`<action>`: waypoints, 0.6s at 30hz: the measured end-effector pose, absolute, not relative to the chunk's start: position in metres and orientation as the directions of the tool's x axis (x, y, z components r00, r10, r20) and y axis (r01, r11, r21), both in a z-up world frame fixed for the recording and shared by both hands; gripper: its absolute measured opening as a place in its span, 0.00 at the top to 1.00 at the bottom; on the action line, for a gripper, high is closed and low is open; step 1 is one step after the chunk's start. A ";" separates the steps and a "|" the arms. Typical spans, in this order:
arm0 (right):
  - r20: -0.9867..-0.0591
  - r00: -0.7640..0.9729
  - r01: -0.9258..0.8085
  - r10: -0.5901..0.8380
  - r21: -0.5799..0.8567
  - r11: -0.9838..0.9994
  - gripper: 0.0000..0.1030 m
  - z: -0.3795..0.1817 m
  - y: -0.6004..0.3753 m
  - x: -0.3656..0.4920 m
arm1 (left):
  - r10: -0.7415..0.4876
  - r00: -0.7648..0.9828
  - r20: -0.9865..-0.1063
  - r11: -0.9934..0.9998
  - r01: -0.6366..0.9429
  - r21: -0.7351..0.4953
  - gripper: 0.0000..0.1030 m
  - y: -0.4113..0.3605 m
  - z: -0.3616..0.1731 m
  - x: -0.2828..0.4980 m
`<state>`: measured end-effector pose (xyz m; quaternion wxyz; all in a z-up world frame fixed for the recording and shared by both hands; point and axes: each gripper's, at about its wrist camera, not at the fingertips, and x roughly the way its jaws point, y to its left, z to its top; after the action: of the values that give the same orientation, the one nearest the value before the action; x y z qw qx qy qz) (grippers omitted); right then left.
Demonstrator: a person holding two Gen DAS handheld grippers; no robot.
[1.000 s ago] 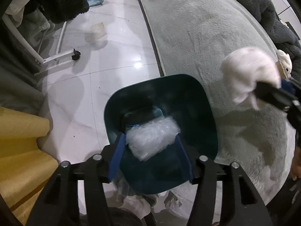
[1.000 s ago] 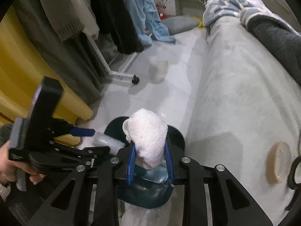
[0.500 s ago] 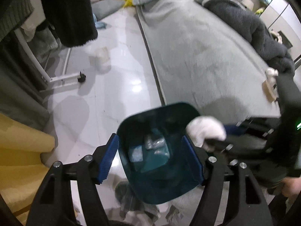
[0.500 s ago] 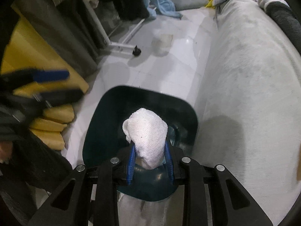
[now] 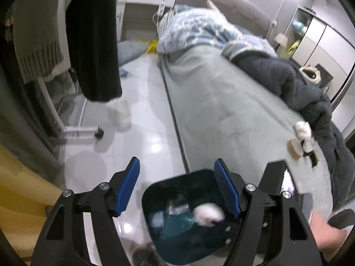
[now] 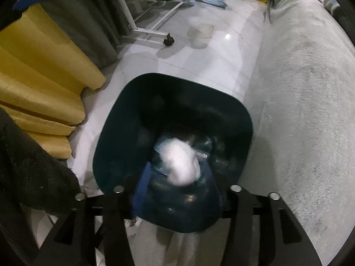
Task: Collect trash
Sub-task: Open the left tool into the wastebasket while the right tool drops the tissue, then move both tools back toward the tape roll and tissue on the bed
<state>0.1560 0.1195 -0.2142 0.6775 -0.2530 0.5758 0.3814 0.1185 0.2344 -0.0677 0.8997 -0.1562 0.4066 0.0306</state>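
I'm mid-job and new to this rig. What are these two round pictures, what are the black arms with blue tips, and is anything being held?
Each picture comes from a camera riding on a hand-held gripper, looking along its two blue-padded fingers. The left gripper is open and empty, above the floor beside the bed. The right gripper points down into the dark trash bin; its jaws are opening, with a white wad between them, over trash already inside. The picture is too blurred to tell whether the pads touch it. On the bed lie a tape roll and another white wad.
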 end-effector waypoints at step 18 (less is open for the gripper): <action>-0.853 0.242 -0.813 0.463 0.083 0.577 0.28 -0.123 0.069 0.164 | -0.077 0.825 -0.560 0.978 -0.046 -0.203 0.24 0.187 -0.016 0.119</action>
<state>0.1637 0.0692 -0.1226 0.7639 -0.1932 0.4528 0.4174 0.1193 0.1870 -0.0160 0.9495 -0.1045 0.2957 -0.0082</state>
